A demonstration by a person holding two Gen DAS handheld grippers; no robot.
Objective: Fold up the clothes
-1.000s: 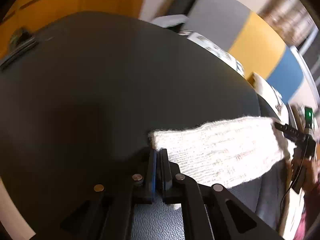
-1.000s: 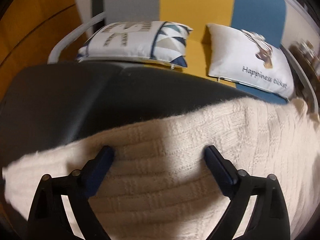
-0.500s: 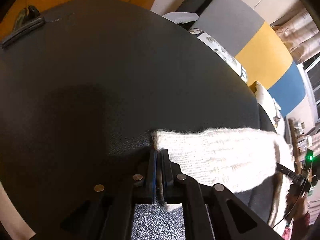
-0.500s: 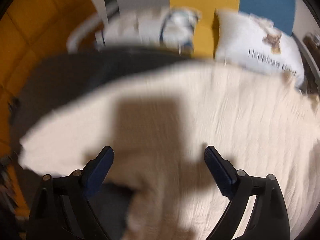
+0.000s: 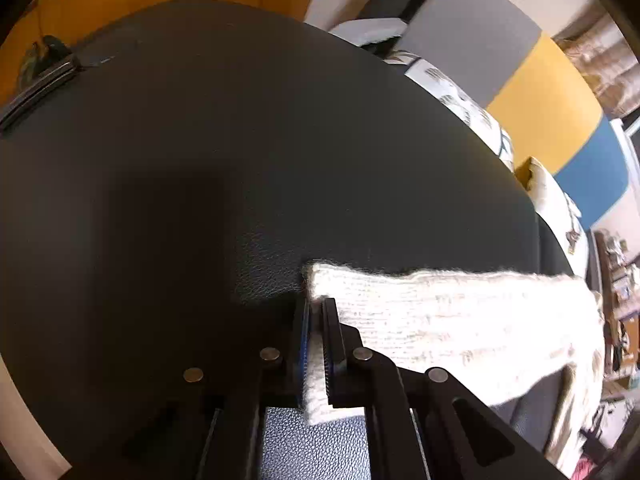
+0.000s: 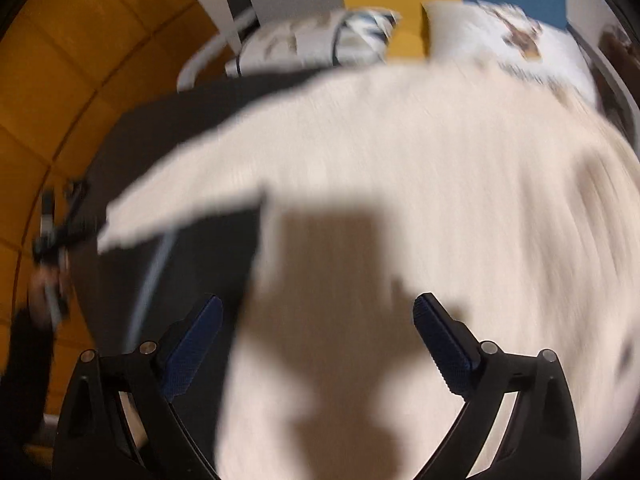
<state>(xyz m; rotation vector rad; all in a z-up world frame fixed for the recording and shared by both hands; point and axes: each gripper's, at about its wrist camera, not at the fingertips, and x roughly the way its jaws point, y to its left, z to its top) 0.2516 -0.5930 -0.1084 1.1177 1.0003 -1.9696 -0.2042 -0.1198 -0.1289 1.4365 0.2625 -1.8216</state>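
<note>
Two grippers are working a cream knit sweater (image 6: 420, 220) lying on a black leather-grain surface (image 5: 200, 160). Left gripper (image 5: 317, 312) jaws are just easing apart, sleeve cuff (image 5: 440, 320) still between the ribbed pads. Right gripper (image 6: 318, 312) is standing wide, holding nothing, above blurred knit. Beyond are lying two printed pillows (image 6: 320, 40), lettering too smeared to read.

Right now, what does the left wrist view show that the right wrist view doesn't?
Only the left wrist view shows the left hand-held gripper with the sleeve end of the cream knit sweater between its nearly closed jaws, which have just been opening. Only the right wrist view shows the right hand-held gripper open above the sweater's body, blurred. Both show the dark tabletop and pillows.
</note>
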